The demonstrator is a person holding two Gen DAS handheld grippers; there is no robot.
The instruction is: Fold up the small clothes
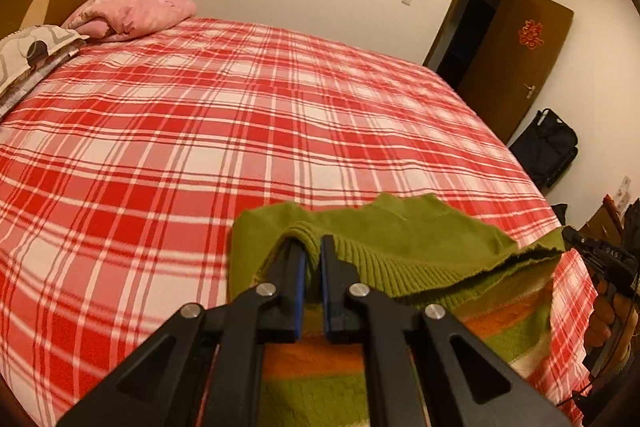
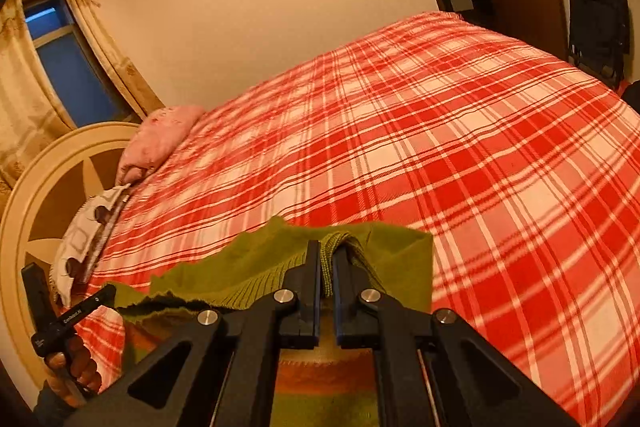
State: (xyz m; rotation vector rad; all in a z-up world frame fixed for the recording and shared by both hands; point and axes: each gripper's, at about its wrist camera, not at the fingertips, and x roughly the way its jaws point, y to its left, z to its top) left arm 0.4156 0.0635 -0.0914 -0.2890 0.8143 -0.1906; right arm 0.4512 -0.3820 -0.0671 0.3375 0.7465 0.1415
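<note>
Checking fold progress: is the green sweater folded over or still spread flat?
Partly folded: the green sweater's ribbed hem, pinched by left gripper and right gripper, is doubled over its striped body.

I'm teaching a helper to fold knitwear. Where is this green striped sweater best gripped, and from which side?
By the ribbed hem, at its two outer ends, coming from the near bed edge. The left tongs and right tongs pinch the sweater there; the thick ribbing likely holds firm.

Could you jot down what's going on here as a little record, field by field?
Place: bed with a red plaid sheet
Garment: green knit sweater with orange stripes
Left tongs: shut on the sweater's ribbed edge
Right tongs: shut on the same edge
Elsewhere on bed: pink pillow
Stage: edge lifted, fold not finished
</note>
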